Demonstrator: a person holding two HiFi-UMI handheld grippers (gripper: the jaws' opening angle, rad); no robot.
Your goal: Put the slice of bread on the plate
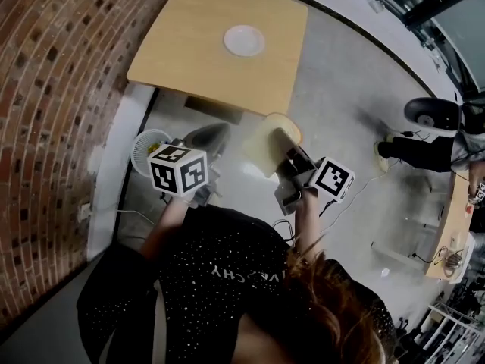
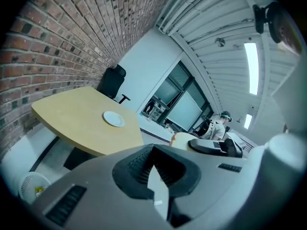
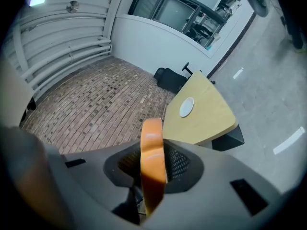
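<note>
Step in hand: the carry was judged to be under way, as the slice of bread (image 3: 152, 147) was held clear of the desk (image 1: 197, 59) and the plate (image 1: 244, 40) had not yet been reached.
Right gripper (image 3: 152, 171): it was seen clamped on the slice, which stood edge-on between the ribbed pads with its crust upright.
Left gripper (image 2: 156, 176): its jaws were seen slightly apart, with a pale wedge of floor showing between them and nothing held.
Slice of bread: it was gripped in the right gripper and stuck out ahead of its jaws. In the head view it was seen over the floor, short of the desk's near edge.
Plate: it was seen empty on the desk top, ahead of both grippers and well apart from them.
Desk: it was found ahead of the grippers, with its near edge lying between the right gripper and the plate.
Next move: the right gripper would probably need to be brought forward past the near edge until the slice was over the plate. The slice would then be tipped flat and lowered, and the jaws parted only once it was resting there.
Care needed: the slice was judged soft and was held by a narrow part, so it might sag or tear if swung quickly.
</note>
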